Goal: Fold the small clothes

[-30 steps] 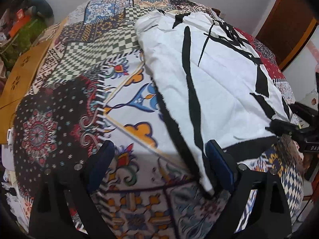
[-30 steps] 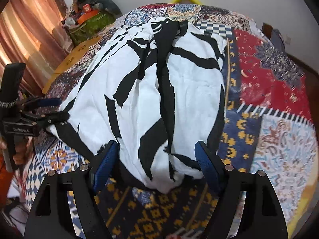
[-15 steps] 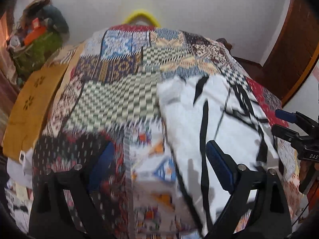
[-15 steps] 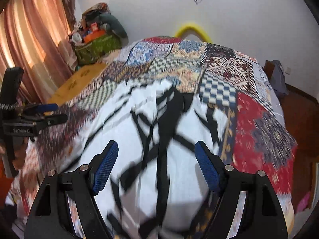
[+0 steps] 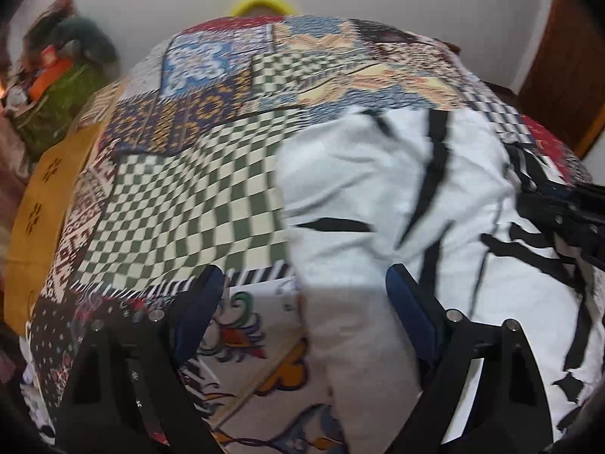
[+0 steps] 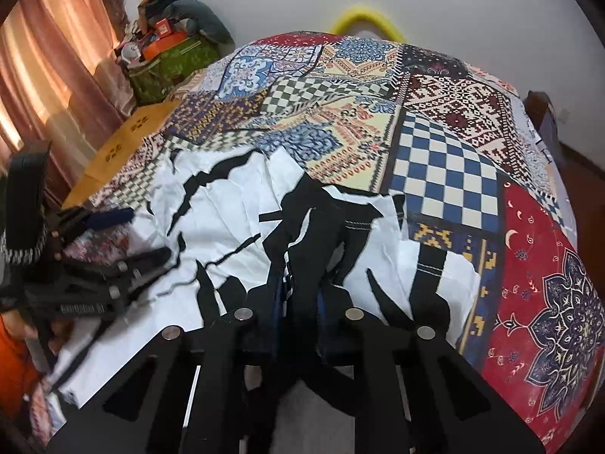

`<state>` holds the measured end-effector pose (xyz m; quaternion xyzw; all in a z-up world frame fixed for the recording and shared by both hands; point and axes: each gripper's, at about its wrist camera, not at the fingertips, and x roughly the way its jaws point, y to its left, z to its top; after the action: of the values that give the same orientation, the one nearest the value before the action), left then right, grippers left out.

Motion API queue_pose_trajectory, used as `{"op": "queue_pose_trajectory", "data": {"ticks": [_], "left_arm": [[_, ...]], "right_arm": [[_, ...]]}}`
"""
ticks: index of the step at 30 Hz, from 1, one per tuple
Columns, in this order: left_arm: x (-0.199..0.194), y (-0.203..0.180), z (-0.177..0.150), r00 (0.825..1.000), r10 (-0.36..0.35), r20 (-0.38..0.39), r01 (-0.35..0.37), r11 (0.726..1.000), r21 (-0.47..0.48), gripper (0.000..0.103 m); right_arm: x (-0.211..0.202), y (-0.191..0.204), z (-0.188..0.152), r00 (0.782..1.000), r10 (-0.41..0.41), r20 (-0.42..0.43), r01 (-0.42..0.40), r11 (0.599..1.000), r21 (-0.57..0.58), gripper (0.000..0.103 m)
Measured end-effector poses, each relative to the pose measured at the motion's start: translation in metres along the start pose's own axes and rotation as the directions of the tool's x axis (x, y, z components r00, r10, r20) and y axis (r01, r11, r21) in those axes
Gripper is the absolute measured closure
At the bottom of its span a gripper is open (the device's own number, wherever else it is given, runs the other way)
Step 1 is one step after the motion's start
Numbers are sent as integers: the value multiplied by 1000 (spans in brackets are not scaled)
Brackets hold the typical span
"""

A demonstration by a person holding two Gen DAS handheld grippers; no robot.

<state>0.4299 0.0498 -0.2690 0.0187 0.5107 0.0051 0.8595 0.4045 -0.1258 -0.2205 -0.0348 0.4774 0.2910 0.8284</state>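
Note:
A white garment with black streaks [image 5: 378, 196] lies spread on the patchwork bedspread [image 5: 189, 208]. My left gripper [image 5: 302, 287] hangs over its left edge. The jaws are wide and closing slightly, with the edge and bare bedspread between them and nothing pressed. It also shows in the right wrist view as the left gripper [image 6: 132, 236], low over the cloth. My right gripper [image 6: 298, 295] is closing, its pads pinching a raised black fold of the garment [image 6: 227, 219]. At the right rim of the left wrist view, the right gripper [image 5: 559, 204] sits on the cloth.
A green bag piled with clutter [image 6: 170, 60] and a yellow hoop [image 6: 363, 19] stand by the far wall. A mustard cloth [image 6: 124, 140] borders the bed on the left, with curtains [image 6: 49, 68] behind. A wooden door [image 5: 559, 56] is on the right. A hand and orange sleeve [image 6: 15, 352] show lower left.
Both grippers moved from the garment's near hem forward over it. The right gripper's jaws went from wide apart to pinched on a black fold. The left jaws stayed wide.

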Motion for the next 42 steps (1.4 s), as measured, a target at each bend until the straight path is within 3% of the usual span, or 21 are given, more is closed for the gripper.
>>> {"op": "queue_pose_trajectory", "data": {"ticks": [7, 10, 13, 17, 22, 27, 32, 36, 42], "left_arm": [[-23, 3, -3, 999, 45, 0, -45, 999, 5, 19], [-52, -2, -5, 999, -24, 44, 23, 999, 22, 19], [-77, -16, -6, 992, -91, 85, 87, 995, 56, 19], [-86, -39, -18, 985, -158, 67, 150, 981, 121, 19], [-45, -55, -52, 990, -102, -95, 118, 977, 180, 20], [-54, -31, -70, 984, -150, -95, 158, 984, 87, 20], [-71, -23, -92, 989, -122, -81, 131, 985, 110, 19], [-87, -20, -112, 993, -99, -70, 107, 988, 115, 19], [-105, -14, -123, 996, -68, -57, 74, 991, 115, 19]], "right_arm": [[-13, 5, 0, 1000, -21, -1, 21, 1000, -9, 89], [-37, 19, -6, 998, -42, 39, 44, 997, -57, 87], [-60, 37, -16, 997, -6, 76, 15, 994, -110, 83], [-62, 57, -36, 997, 57, 43, -50, 987, -156, 83], [-25, 59, -66, 996, -6, -93, -12, 982, -188, 83], [-37, 42, -82, 996, 14, -87, -23, 994, -104, 83], [-54, 35, -103, 996, 16, -86, -21, 998, -59, 82], [-65, 28, -117, 997, 17, -69, -17, 1000, -9, 73], [-88, 25, -122, 999, 15, -40, -14, 1000, 21, 67]]}}
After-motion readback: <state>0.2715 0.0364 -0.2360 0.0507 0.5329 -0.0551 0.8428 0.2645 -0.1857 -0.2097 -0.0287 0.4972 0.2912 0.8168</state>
